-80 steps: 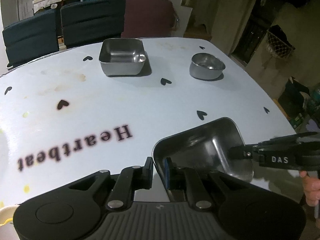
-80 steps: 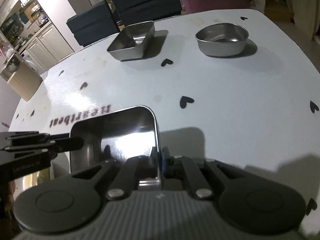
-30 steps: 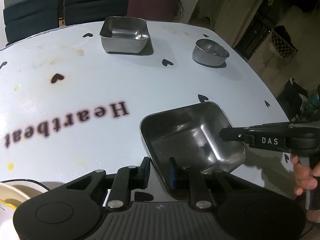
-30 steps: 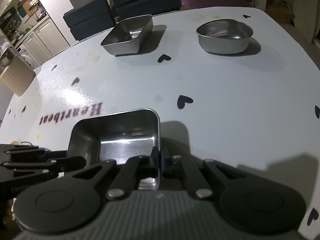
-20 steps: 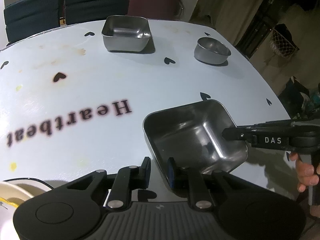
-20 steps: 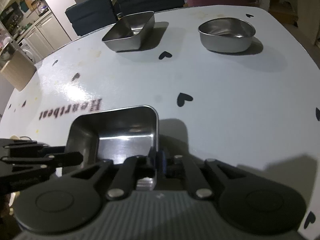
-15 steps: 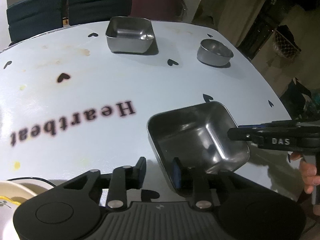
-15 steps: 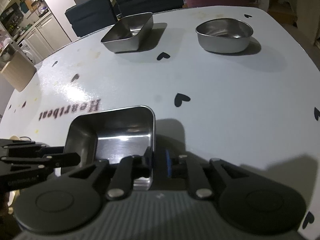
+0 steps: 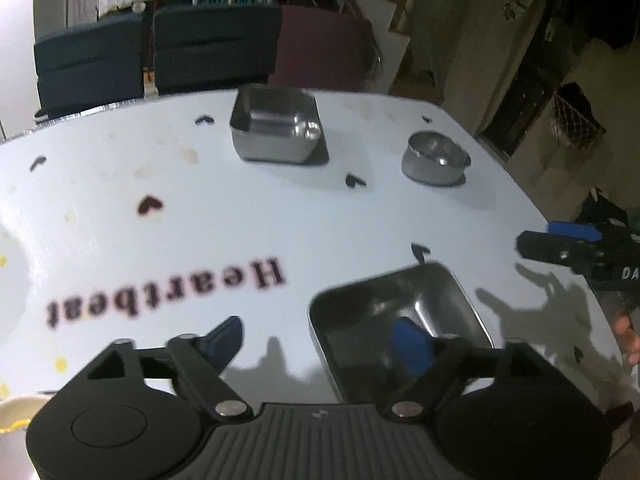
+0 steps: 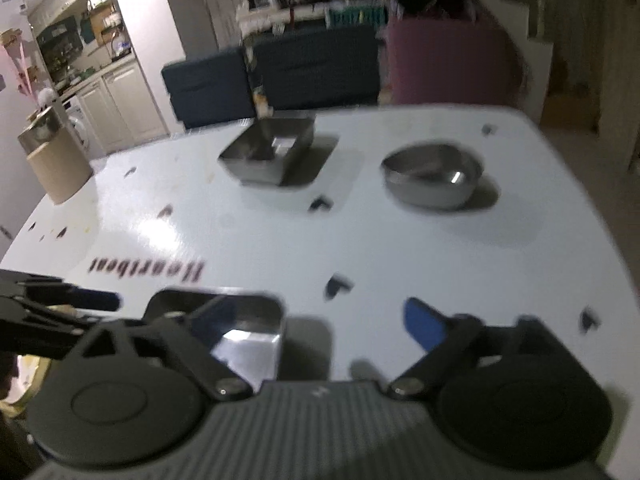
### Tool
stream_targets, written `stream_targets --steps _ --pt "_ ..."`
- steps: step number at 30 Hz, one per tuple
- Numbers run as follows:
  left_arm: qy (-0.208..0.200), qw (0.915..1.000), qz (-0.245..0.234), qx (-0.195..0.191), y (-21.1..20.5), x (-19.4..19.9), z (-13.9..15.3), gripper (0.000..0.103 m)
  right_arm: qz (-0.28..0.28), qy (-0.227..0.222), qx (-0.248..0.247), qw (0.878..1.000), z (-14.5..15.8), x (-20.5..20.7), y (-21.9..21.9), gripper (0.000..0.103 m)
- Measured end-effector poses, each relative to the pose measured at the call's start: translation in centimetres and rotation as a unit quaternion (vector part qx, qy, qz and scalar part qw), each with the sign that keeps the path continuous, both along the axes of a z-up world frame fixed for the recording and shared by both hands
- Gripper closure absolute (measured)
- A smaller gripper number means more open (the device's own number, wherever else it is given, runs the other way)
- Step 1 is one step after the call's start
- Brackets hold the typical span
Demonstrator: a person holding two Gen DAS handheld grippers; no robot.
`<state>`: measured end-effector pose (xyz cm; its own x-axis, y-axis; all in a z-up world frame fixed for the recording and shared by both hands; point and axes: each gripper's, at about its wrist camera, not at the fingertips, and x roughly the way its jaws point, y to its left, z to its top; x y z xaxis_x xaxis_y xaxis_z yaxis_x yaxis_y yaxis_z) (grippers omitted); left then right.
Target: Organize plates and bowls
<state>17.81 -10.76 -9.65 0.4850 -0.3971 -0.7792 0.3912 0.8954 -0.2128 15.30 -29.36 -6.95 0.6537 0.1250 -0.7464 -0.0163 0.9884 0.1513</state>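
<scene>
A square steel bowl (image 9: 400, 320) (image 10: 248, 336) rests on the white table (image 9: 160, 240) near its front edge. My left gripper (image 9: 320, 338) has its jaws opening wide. The bowl's left wall stands between them, and neither pad presses on it. My right gripper (image 10: 318, 320) is also opening, astride the bowl's right wall without touching it; the left wrist view shows it at the right (image 9: 548, 238). A second square steel bowl (image 9: 276, 128) (image 10: 268, 152) and a round steel bowl (image 9: 436, 160) (image 10: 432, 180) stand at the far side.
A cream plate rim (image 9: 16, 412) shows at the bottom left. Dark chairs (image 9: 160, 52) and a maroon one (image 9: 320, 48) line the far edge. A person's hand (image 9: 628, 332) holds the right gripper. A tan bin (image 10: 52, 164) stands beyond the table's left side.
Both grippers, earlier shut on the near bowl's opposite walls, have let go and spread wide. The right gripper has lifted and drawn back. The bowl stays on the table.
</scene>
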Motion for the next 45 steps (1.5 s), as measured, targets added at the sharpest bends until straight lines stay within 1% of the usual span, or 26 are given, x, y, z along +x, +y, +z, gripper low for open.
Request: stream_targets --steps 2,5,10,13,14,17,20,23,26,31,33,36,38,40,42,43,44,45 --pt "-0.012 0.9999 0.005 -0.007 0.0 0.2 0.2 0.001 -0.009 -0.013 -0.005 1.0 0.6 0.0 -0.9 0.0" --pt "-0.024 0.9996 0.01 -0.01 -0.1 0.9 0.5 0.0 -0.018 -0.035 -0.017 0.999 1.0 0.3 -1.9 0.0" --pt "-0.06 0.998 0.022 -0.005 -0.2 2.4 1.1 0.0 -0.02 -0.055 -0.037 0.998 1.0 1.2 -2.6 0.0" --pt "-0.078 0.9966 0.027 0.003 -0.1 3.7 1.4 0.0 -0.021 -0.063 -0.011 0.998 0.6 2.3 -2.8 0.0" --pt "-0.084 0.996 0.03 0.003 0.0 4.4 1.6 0.0 -0.026 -0.065 0.0 0.998 0.5 2.9 -3.1 0.0" --pt "-0.098 0.9942 0.043 0.009 0.1 6.5 2.0 0.0 -0.043 -0.071 0.009 0.996 0.7 4.3 -3.4 0.0" --pt "-0.108 0.9925 0.055 0.018 -0.1 9.3 2.3 0.0 -0.065 -0.08 0.008 0.995 0.5 5.7 -3.8 0.0" --pt "-0.119 0.9911 0.055 0.022 -0.5 11.7 2.3 0.0 -0.083 -0.084 0.002 0.993 -0.1 7.4 -3.9 0.0" --pt "-0.12 0.9907 0.058 0.025 -1.0 13.8 1.9 0.001 -0.084 -0.089 0.002 0.992 -0.5 9.0 -3.6 0.0" --pt "-0.105 0.9917 0.066 0.031 -1.5 16.9 0.5 0.012 -0.082 -0.083 0.018 0.993 -0.7 11.4 -2.4 0.0" --pt "-0.098 0.9922 0.072 0.026 -1.6 18.0 -0.1 0.02 -0.081 -0.083 0.014 0.993 -0.6 12.4 -1.7 0.0" --pt "-0.091 0.9923 0.083 0.012 -1.5 19.5 -0.7 0.024 -0.076 -0.071 0.022 0.994 -0.6 13.2 -0.9 0.0" --pt "-0.083 0.9926 0.088 0.006 -1.5 20.4 -1.3 0.025 -0.075 -0.059 0.044 0.994 -0.5 13.7 -0.7 0.001" --pt "-0.074 0.9925 0.097 -0.004 -1.4 21.1 -1.9 0.028 -0.088 -0.052 0.074 0.992 -0.6 13.9 -0.9 0.004" --pt "-0.059 0.9921 0.11 -0.016 -1.2 21.5 -2.5 0.034 -0.102 -0.048 0.101 0.988 -0.5 13.9 -1.1 0.004" --pt "-0.05 0.9918 0.115 -0.022 -1.1 21.6 -2.9 0.037 -0.106 -0.05 0.107 0.987 -0.6 13.9 -0.8 0.004" --pt "-0.045 0.9915 0.119 -0.025 -1.0 21.7 -3.2 0.043 -0.108 -0.052 0.109 0.987 -0.5 14.0 -0.6 0.004" --pt "-0.041 0.9912 0.123 -0.026 -1.0 21.6 -3.4 0.047 -0.108 -0.054 0.108 0.987 -0.5 14.0 -0.5 0.004"
